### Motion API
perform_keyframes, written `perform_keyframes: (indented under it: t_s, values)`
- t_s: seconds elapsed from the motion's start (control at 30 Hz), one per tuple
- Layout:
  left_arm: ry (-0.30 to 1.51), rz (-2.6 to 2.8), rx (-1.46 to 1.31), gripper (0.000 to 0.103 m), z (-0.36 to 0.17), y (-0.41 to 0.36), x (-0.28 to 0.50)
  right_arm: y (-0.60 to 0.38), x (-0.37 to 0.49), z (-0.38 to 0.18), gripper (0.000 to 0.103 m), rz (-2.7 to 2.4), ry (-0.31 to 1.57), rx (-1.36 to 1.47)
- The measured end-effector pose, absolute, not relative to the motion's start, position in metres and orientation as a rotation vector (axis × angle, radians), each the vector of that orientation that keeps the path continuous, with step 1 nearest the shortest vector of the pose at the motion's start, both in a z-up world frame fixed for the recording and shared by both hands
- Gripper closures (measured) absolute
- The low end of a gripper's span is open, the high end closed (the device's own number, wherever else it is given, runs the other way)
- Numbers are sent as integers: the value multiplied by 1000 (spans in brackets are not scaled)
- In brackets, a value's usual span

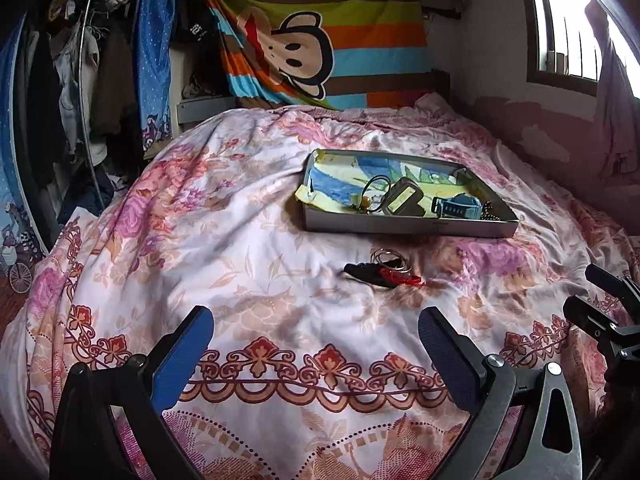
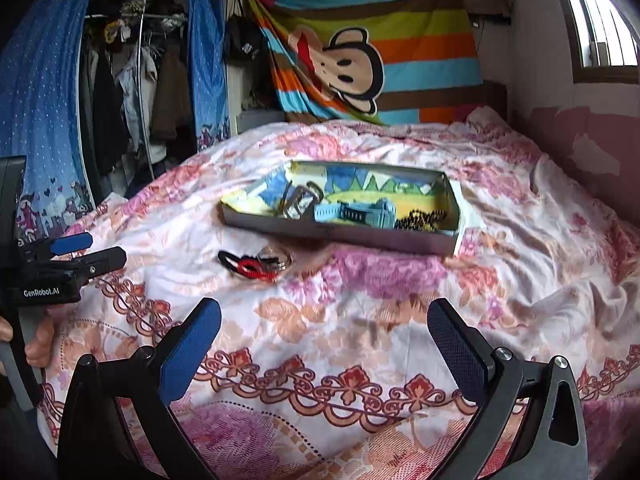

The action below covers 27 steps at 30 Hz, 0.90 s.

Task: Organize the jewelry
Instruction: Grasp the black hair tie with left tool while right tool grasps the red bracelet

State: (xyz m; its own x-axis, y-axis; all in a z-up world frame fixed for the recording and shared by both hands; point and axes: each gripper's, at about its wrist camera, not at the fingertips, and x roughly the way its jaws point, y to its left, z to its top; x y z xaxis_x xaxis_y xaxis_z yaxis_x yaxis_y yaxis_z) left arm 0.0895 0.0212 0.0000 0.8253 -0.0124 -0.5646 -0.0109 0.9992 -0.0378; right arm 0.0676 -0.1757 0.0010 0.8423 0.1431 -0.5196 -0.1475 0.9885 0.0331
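Note:
A shallow grey box [image 1: 408, 228] [image 2: 348, 236] lies on the bed with a blue watch [image 1: 458, 206] [image 2: 356, 212], a wire bangle [image 1: 376, 188], a metal buckle [image 1: 402, 198] [image 2: 300, 202] and black beads [image 2: 420, 220] inside. In front of it on the quilt lie a black hair tie [image 1: 362, 270] [image 2: 228, 259], a red cord [image 1: 404, 278] [image 2: 256, 270] and silver rings [image 1: 388, 258] [image 2: 274, 260]. My left gripper [image 1: 316, 328] is open and empty, short of this pile. My right gripper [image 2: 324, 320] is open and empty, also short of it.
The floral quilt [image 1: 240, 240] covers the whole bed. A striped monkey cloth [image 1: 332, 40] hangs at the head. A clothes rack [image 1: 80, 80] stands at the left. A window [image 1: 568, 20] and wall are at the right. The other gripper shows at each view's edge [image 1: 600, 308] [image 2: 68, 256].

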Motion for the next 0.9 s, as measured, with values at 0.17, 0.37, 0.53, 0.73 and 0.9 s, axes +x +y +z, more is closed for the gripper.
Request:
perform_keyframes:
  t_s: [0.17,0.37,0.53,0.73,0.9]
  values:
    - [660,-19,-63,0,-8,26,97,-176,76,-8,2,171,607,2]
    - [702,-50,-80,0,-9,30,117,-171,98,-21,2,233,713,0]
    - [719,-107,-127,0,-5,39,144,-162,121,-21,2,283,735,-47]
    - [765,-207,-204,1,-8,44,184,-148,151,-18,2,353,711,-128]
    - [844,-307,-314,34,-22,44,216,-132,172,-16,4,438,707,-171]
